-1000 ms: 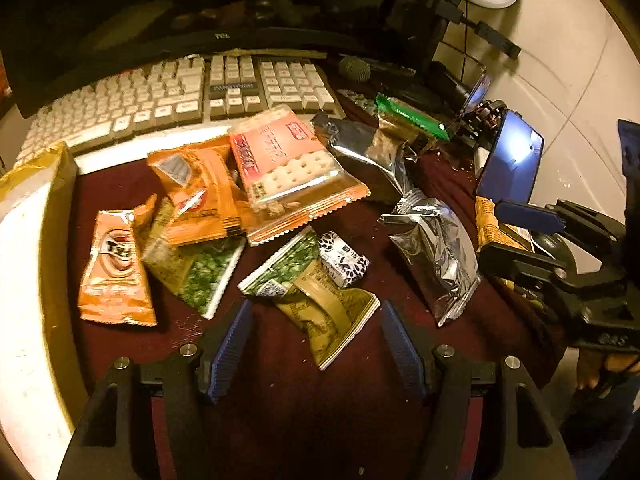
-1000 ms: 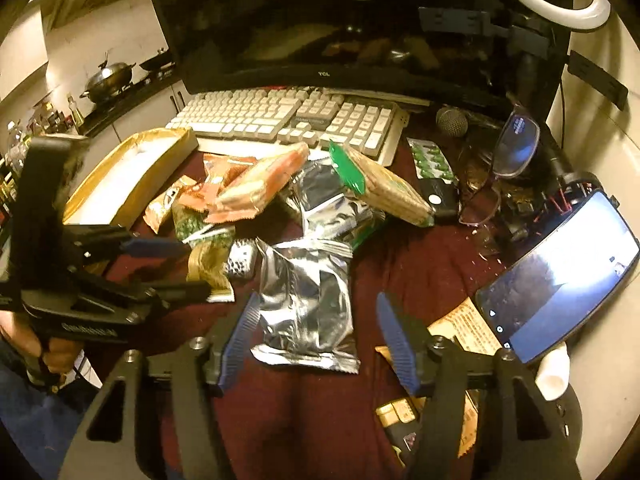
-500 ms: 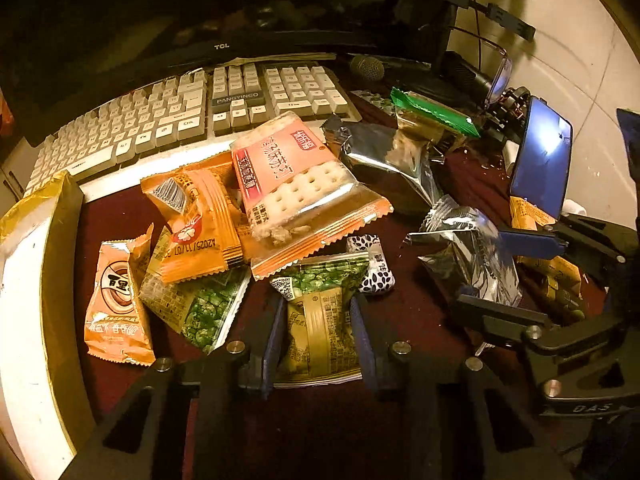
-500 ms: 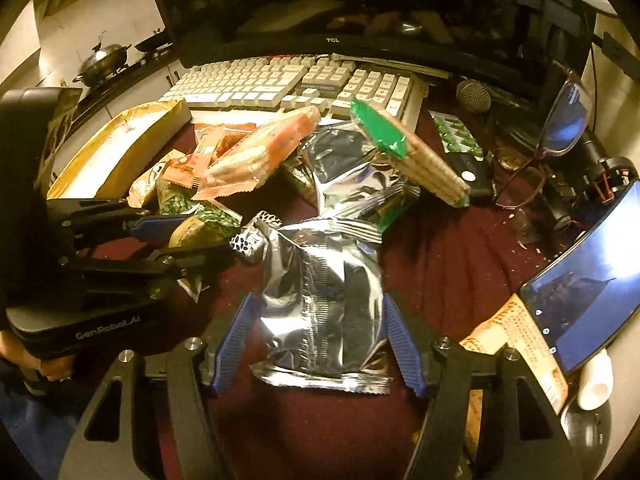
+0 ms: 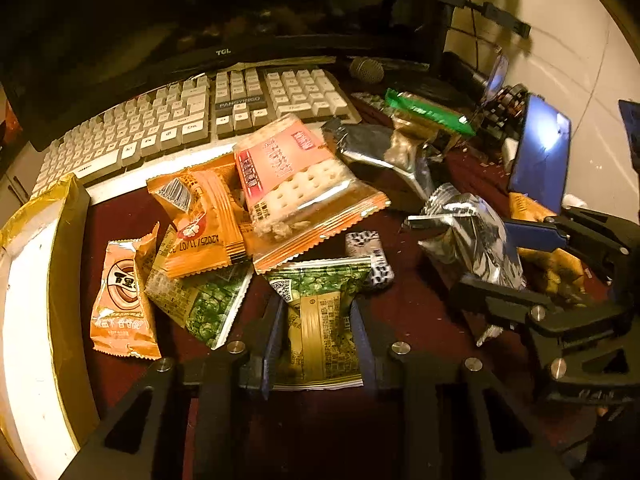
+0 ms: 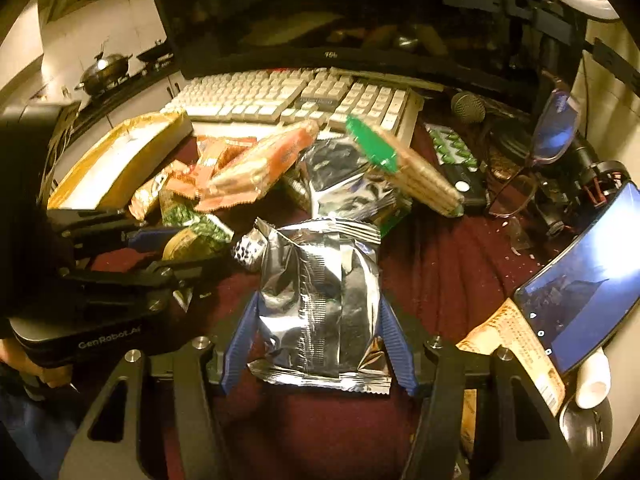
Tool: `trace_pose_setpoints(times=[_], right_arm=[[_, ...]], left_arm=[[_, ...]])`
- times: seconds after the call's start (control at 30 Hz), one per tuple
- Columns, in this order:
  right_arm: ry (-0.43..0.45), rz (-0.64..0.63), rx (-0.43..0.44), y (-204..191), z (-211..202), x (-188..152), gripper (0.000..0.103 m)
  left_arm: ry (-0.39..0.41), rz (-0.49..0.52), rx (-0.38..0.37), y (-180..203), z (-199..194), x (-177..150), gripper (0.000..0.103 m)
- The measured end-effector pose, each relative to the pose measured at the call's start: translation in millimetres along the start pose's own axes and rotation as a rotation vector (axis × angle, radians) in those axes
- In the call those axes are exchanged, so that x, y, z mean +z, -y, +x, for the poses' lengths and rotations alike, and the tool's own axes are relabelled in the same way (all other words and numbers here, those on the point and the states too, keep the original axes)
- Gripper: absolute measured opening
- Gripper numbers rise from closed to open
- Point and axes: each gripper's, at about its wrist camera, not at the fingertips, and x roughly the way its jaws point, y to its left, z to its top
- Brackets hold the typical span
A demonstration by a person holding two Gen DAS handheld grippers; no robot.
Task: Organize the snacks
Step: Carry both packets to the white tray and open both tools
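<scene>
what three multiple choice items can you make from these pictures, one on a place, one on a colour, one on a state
1. Where is the keyboard?
A. behind the snack pile
B. inside the gold-edged box
C. under the phone

2. What colour is the packet between the right gripper's fingers?
A. orange
B. silver
C. green

3. What is the left gripper doing?
A. hanging wide open over bare cloth
B. shut on the green and gold pea packet
C. holding the cracker pack

Answers: 1 A, it lies past the pile, below the monitor. 2 B, its foil shines silver. 3 B, both fingers press the packet's sides.
</scene>
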Motion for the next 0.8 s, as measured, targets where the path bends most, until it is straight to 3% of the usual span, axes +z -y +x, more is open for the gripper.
trace_pose_setpoints(times=[0.43, 0.8], right_arm=[[0.074, 0.050, 0.068, 0.5, -21.6, 8.6, 0.059], [0.097, 0.054, 0.153, -21.3, -27.1, 27.3, 0.059]], left_arm=[[0.087, -0.036, -0.050, -9.1, -39.1, 8.1, 0.034], [0.142, -0.089, -0.040, -36.5, -62.6, 6.3, 0.034]])
